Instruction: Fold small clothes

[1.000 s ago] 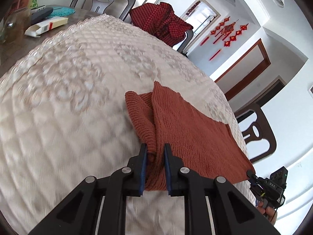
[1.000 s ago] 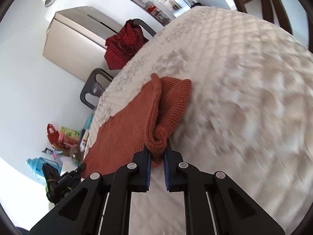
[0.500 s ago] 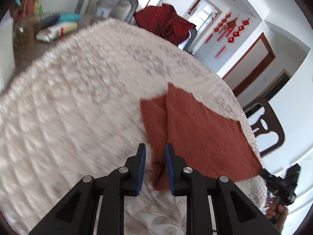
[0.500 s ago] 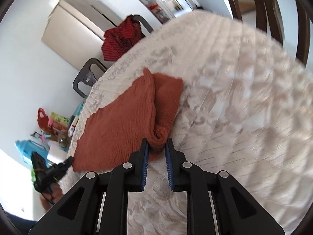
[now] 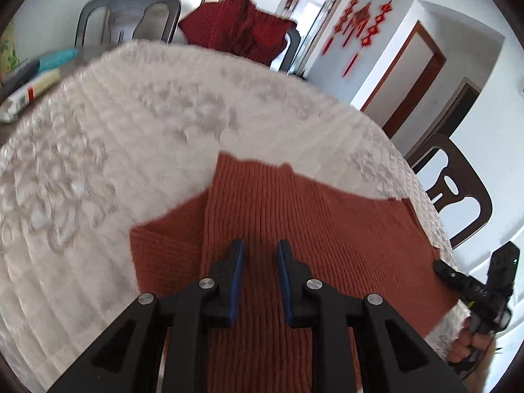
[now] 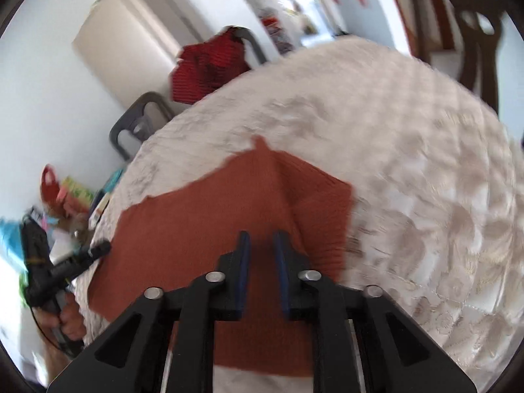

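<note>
Rust-brown ribbed knit, the small garment (image 5: pixel 327 229) lies spread flat on the cream quilted cloth (image 5: pixel 98 163) that covers the desk, close to the desk's near edge. One panel lies over another, and a lower layer shows out along one side. The left hand-held gripper (image 5: pixel 260 245) hangs over the garment's near part, released: its blue-lined pads stand apart with only the knit surface visible below the gap. The right hand-held gripper (image 6: pixel 261 235) hangs over the same garment, beside a raised crease, also released, with nothing pinched between its pads. Beyond the desk's far edge, a dark red garment (image 5: pixel 242 23) is draped on a grey chair (image 5: pixel 127 16). Both views are somewhat blurred.
</note>
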`<action>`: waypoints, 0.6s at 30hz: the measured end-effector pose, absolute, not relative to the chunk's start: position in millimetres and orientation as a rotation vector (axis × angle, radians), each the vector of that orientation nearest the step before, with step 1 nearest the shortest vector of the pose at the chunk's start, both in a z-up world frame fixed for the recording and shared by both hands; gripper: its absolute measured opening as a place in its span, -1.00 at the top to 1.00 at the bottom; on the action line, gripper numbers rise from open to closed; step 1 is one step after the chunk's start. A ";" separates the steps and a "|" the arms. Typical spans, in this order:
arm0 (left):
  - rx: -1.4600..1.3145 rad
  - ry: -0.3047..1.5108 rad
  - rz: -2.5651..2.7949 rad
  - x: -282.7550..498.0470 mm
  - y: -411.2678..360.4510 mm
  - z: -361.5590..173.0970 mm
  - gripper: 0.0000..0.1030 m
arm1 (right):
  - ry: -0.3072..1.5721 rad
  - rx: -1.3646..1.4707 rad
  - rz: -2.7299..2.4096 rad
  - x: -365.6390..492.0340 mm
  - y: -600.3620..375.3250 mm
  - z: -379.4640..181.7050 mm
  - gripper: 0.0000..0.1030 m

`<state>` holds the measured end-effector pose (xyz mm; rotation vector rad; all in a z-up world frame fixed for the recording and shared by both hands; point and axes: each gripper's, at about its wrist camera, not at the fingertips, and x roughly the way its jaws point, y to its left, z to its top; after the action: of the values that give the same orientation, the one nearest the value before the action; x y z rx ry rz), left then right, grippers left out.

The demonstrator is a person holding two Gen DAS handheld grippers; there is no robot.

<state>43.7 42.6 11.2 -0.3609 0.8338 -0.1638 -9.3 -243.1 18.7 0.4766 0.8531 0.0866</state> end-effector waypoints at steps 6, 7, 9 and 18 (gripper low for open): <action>-0.317 0.808 -0.180 57.0 35.1 30.7 0.56 | 0.849 0.466 0.083 -8.2 -244.0 36.3 0.97; -0.312 0.803 -0.186 62.8 32.7 34.2 0.56 | 0.841 0.451 0.095 -2.3 -239.9 41.4 0.97; -0.297 0.803 -0.185 75.5 29.2 35.5 0.56 | 0.841 0.444 0.111 12.6 -233.3 45.4 0.97; -0.281 0.889 -0.089 108.7 37.6 11.7 0.56 | 0.915 0.479 0.053 69.4 -230.1 25.2 0.97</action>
<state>108.7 37.6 11.7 -0.2810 0.8893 -0.0895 69.4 -230.1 25.2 0.4788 0.9148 0.0526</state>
